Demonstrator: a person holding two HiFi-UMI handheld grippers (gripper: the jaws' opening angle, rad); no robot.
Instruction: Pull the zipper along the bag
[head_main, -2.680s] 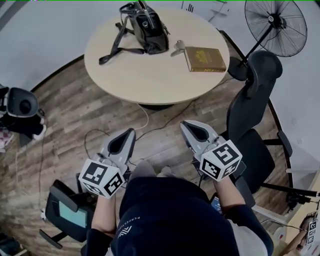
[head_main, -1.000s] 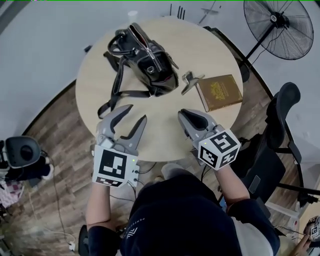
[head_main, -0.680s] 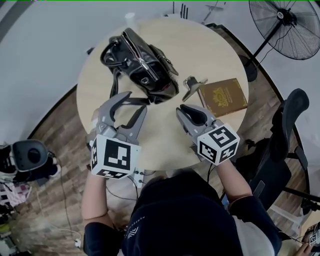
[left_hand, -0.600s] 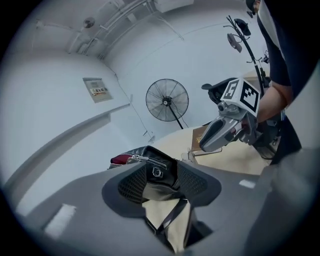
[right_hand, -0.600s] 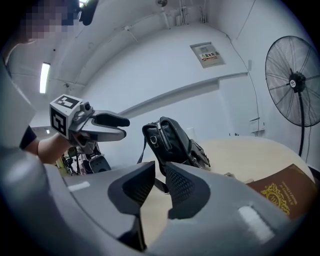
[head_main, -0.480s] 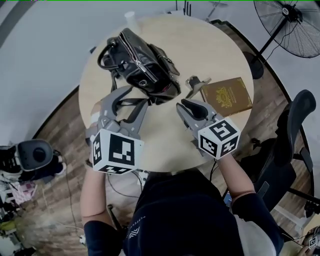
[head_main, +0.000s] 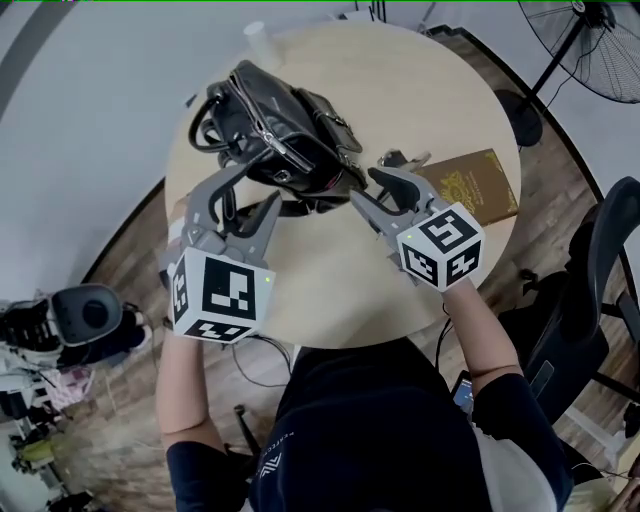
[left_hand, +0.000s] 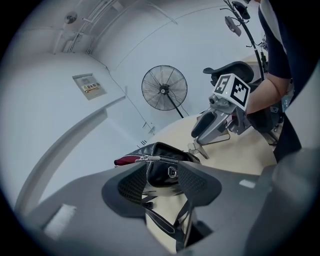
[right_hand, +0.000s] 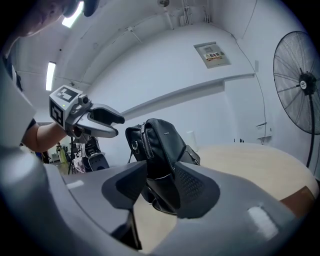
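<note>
**Tools.** My left gripper (head_main: 258, 185) stands spread at its widest and my right gripper (head_main: 368, 190) is part open. Both have just been opening. Neither pinches anything; the bag's ends only show beyond their jaws.

**Task item.** The black bag (head_main: 290, 140) sits at 10 o'clock on the round table (head_main: 420, 70), its zipper (head_main: 265, 112) running along the top.

**Hazards, as I judge them.**
- The bag is soft and unheld. A pull on the slider before my other gripper braces it would drag or tip it.
- The loose strap (head_main: 295, 208) lies by my left jaws and could be caught instead.
- My right jaws could close on leather rather than the pull tab.

**Count.**
- One bag
- One strap
- One book (head_main: 478, 185), at 3 o'clock
- One metal clip (head_main: 400, 160), beside the book
- One cup (head_main: 257, 32), at 11 o'clock
- Two grippers
</note>
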